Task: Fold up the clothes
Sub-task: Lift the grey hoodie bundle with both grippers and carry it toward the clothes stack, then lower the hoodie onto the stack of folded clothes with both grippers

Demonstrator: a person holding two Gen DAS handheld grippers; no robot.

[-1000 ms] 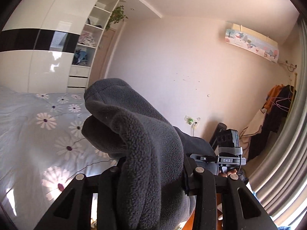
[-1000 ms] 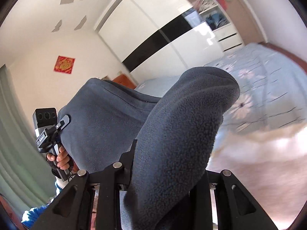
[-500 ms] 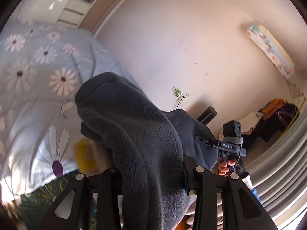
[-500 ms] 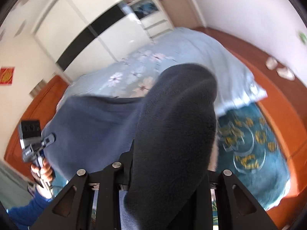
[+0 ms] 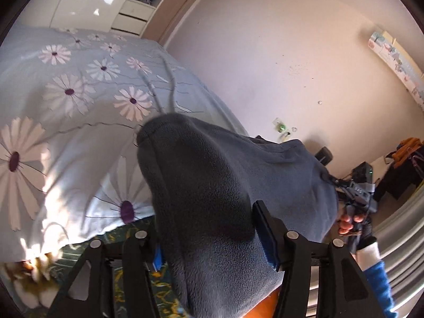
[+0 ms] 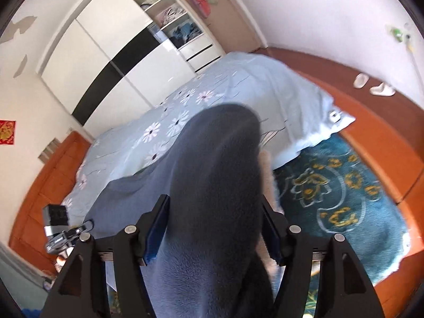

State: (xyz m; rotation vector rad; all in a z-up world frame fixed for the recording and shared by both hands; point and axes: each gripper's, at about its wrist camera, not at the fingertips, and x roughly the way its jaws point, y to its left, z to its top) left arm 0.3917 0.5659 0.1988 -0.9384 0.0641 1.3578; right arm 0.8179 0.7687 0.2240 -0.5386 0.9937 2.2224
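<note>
Both grippers, left (image 5: 209, 241) and right (image 6: 212, 228), are coming down toward the bed (image 6: 265, 84); jaws are widening, releasing the fleece (image 5: 212, 185), draped between them at the bed's edge.

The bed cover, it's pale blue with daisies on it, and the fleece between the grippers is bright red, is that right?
Not quite. The fleece garment is dark grey-blue, not red; both wrist views show it. The bed cover is pale blue with daisies, as you said, and the fleece does lie between the fingers of the left gripper and the right gripper.
</note>
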